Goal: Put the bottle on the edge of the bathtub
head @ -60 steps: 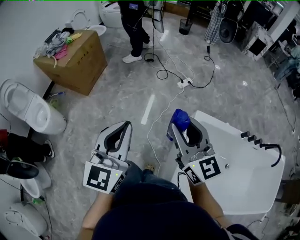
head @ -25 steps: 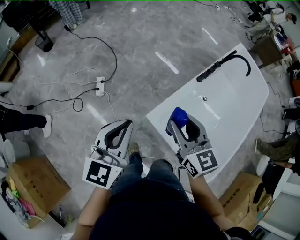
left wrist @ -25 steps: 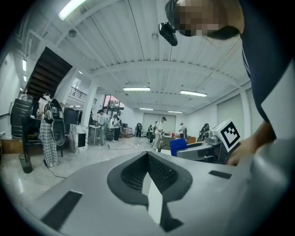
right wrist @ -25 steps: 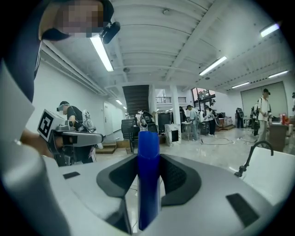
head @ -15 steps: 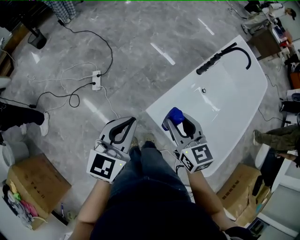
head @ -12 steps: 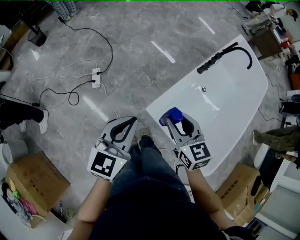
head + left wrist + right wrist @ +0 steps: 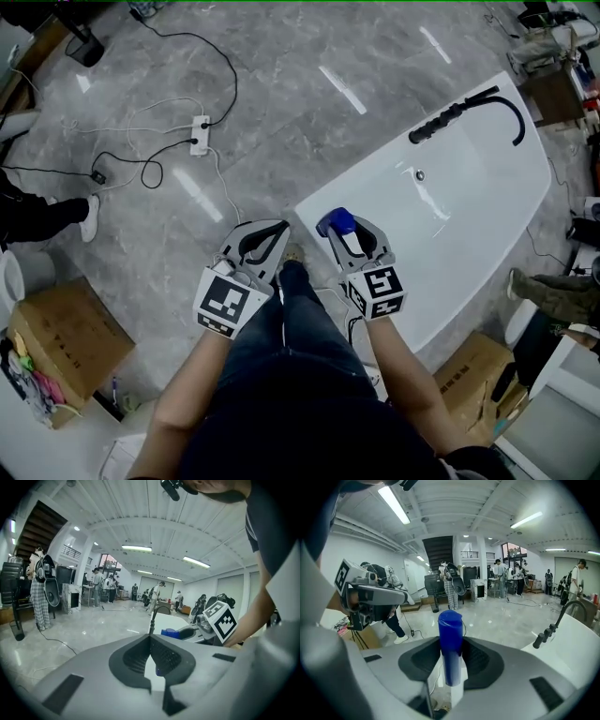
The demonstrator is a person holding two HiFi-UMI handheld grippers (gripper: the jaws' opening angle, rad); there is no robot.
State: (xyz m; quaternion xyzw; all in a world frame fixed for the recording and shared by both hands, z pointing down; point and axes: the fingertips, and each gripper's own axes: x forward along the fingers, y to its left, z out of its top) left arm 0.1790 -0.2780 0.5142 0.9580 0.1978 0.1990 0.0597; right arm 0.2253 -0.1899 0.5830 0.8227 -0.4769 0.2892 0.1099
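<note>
**Bottle and both tongs lower than a second ago**

Moved: your left tongs point(image 7: 272, 232) and right tongs point(image 7: 351, 231) have both sunk toward the floor point(image 7: 281, 112) over the last second. The blue bottle point(image 7: 337, 222) has come down with the right pair to the near left corner of the bathtub point(image 7: 469, 216).

1. Your right tongs: clenched on the bottle, pads against its sides. The marker cube point(image 7: 375, 290) is at the end nearest you.
2. Blue bottle: cap uppermost, its top rising above the grip. In the head view it sits over the tub's near left corner. You cannot tell whether its base touches the rim.
3. Your left tongs: clenched, tips together, nothing between them. They sit just left of the right pair, over the grey floor beside the tub.
4. White bathtub: runs from near centre to far right, with a black tap point(image 7: 473, 105) at its far end.
5. White power strip point(image 7: 200, 123) with dark cables point(image 7: 150, 173): on the floor, far left.
6. Brown cardboard box point(image 7: 58, 339): near left, with bright items at its near left edge.
7. Another carton point(image 7: 476, 373): near right, beside the tub.
8. Pale shoe point(image 7: 90, 217) of a bystander: at the left edge.
</note>
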